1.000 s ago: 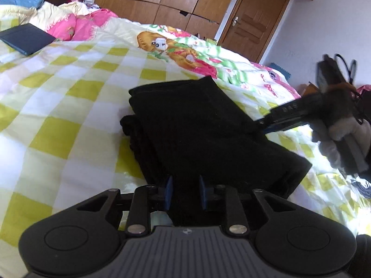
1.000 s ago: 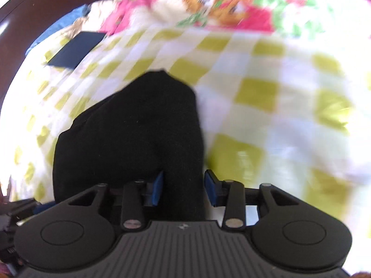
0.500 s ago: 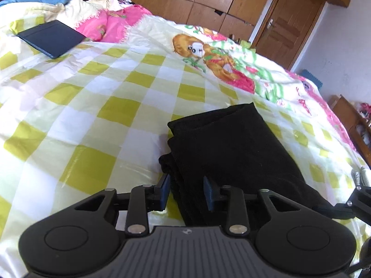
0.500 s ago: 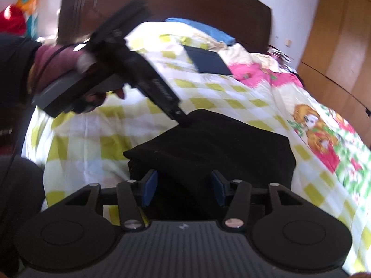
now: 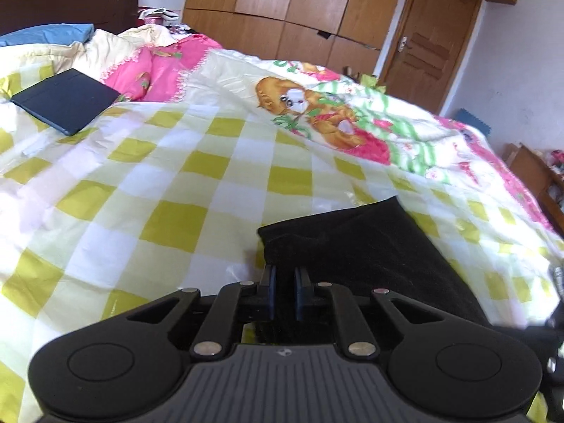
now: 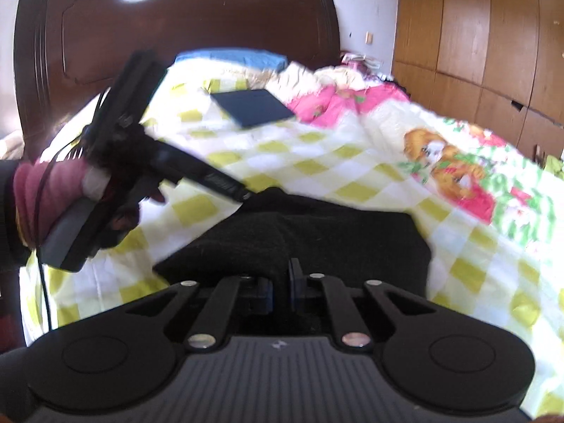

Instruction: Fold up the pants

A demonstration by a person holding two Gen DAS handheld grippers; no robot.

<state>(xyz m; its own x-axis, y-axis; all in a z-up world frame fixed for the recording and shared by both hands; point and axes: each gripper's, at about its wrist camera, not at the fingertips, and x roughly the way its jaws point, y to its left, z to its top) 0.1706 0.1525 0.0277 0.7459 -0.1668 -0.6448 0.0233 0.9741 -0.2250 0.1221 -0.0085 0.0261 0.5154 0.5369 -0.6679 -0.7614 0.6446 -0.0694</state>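
Note:
The black pants (image 5: 356, 243) lie folded in a thick stack on the yellow-checked bedspread (image 5: 169, 190). My left gripper (image 5: 284, 290) is at the stack's near left corner, its jaws narrowed onto the black cloth there. In the right wrist view the pants (image 6: 335, 239) fill the middle, and my right gripper (image 6: 280, 289) is narrowed on a raised fold of them. The left gripper also shows in the right wrist view (image 6: 243, 195), with its tip at the far edge of the pants.
A dark blue flat folder (image 5: 65, 100) lies near the pillows. Pink bedding (image 5: 158, 67) and a cartoon-print quilt (image 5: 317, 112) cover the far side. A dark wooden headboard (image 6: 176, 35), wardrobes (image 5: 299, 10) and a door (image 5: 426, 46) surround the bed.
Both grippers have closed from open to narrow onto the pants. The left gripper has moved to the stack's left corner; the right view has steadied over the pants' near edge.

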